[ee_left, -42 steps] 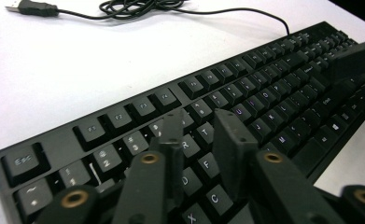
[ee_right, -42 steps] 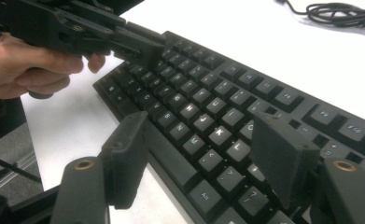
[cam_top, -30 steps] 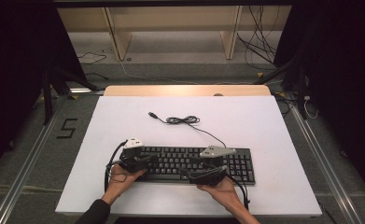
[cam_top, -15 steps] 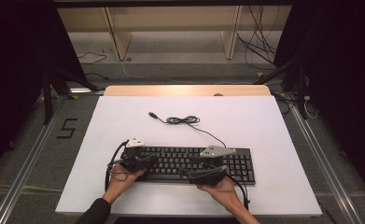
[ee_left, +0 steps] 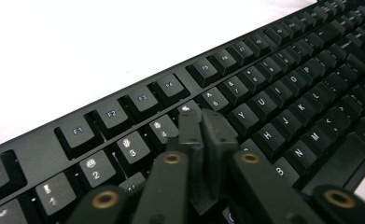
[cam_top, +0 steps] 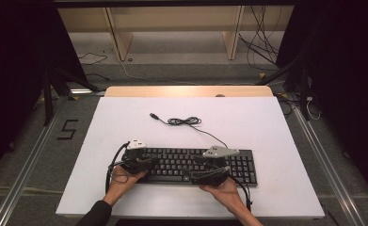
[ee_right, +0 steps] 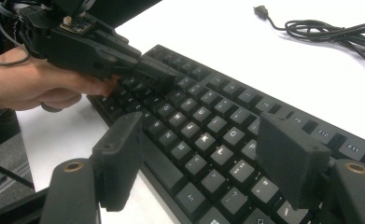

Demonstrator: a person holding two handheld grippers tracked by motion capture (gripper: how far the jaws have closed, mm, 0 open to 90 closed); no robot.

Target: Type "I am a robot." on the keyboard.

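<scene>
Keyboard [cam_top: 198, 165] is lying along the near edge of the white tabletop [cam_top: 266, 122], its long axis running side to side in front of me, with its loose cable [cam_top: 184, 121] coiled farther back. I am holding the left gripper [cam_top: 141, 162] over the keyboard's left end; in the left gripper view its jaws are nearly pressed together, having just eased apart a touch, with nothing between them, and the tips are sitting on or just above the number row near the 4 and 5 keys [ee_left: 185, 108]; I cannot tell whether they are touching. I am keeping the right gripper [cam_top: 210, 175] at the near edge, right of the middle, released and wide, its two pads [ee_right: 119, 156] straddling the letter keys without pinching anything. I judge the left gripper is the nearer one for the next key press, needing only a short move straight down.
</scene>
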